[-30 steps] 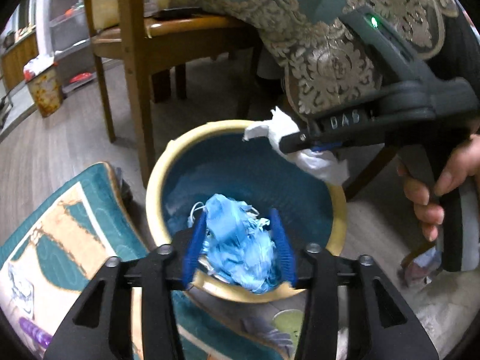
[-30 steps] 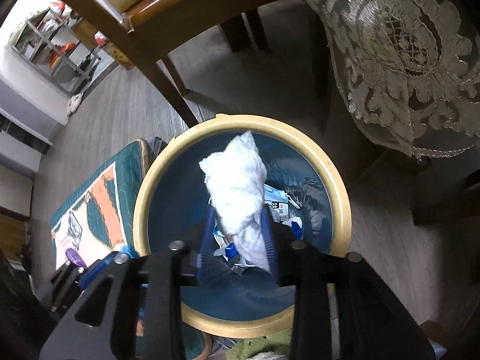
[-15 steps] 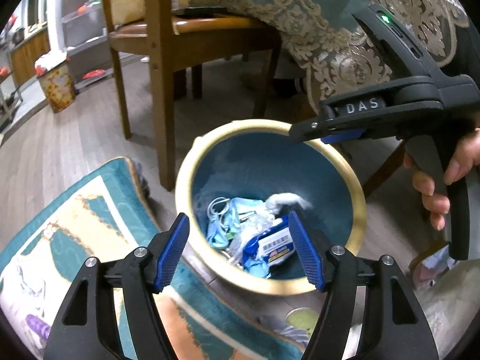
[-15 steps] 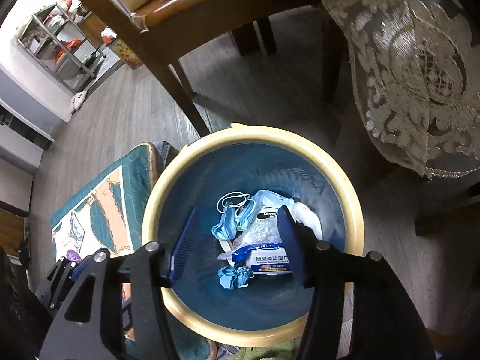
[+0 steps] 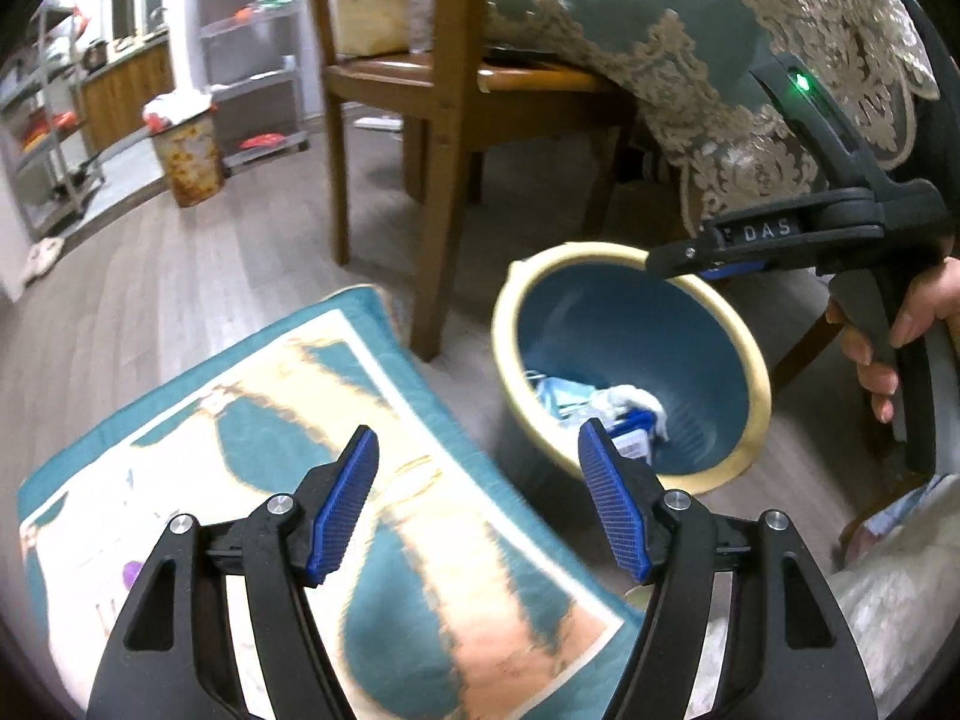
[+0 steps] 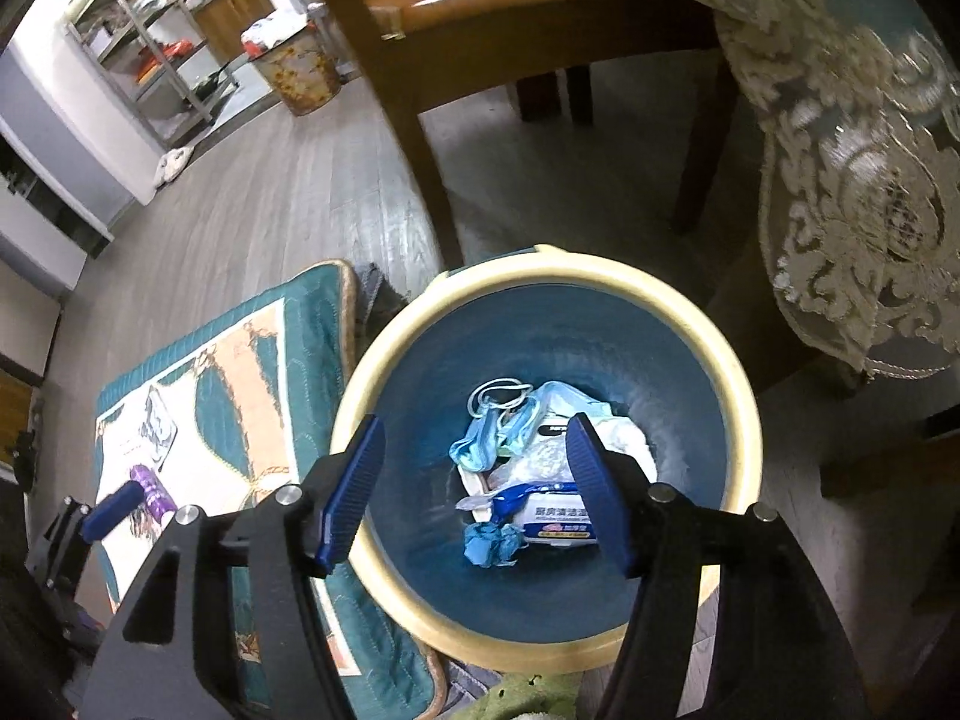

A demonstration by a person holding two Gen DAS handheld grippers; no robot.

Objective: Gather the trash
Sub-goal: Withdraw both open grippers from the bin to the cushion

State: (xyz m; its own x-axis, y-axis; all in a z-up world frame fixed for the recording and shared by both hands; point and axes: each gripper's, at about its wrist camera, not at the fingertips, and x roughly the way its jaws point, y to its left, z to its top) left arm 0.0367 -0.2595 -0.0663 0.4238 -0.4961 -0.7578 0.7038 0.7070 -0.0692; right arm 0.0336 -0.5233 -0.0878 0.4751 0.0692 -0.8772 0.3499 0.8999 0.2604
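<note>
Trash (image 6: 528,468) lies in bin (image 6: 741,420), frame centre. Right gripper (image 6: 474,480) above it, jaws opening, nothing between; left gripper (image 5: 474,504) released, empty, over rug (image 5: 240,420). Risk: purple scrap (image 6: 147,483) at lower left gets overlooked.

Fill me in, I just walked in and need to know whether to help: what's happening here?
A person is collecting trash with a gripper in each hand. The blue bin already holds face masks, a wipes pack and a white tissue. The right gripper hangs over it, jaws opening with nothing between them. The left gripper is open and empty above the floor mat.
</note>
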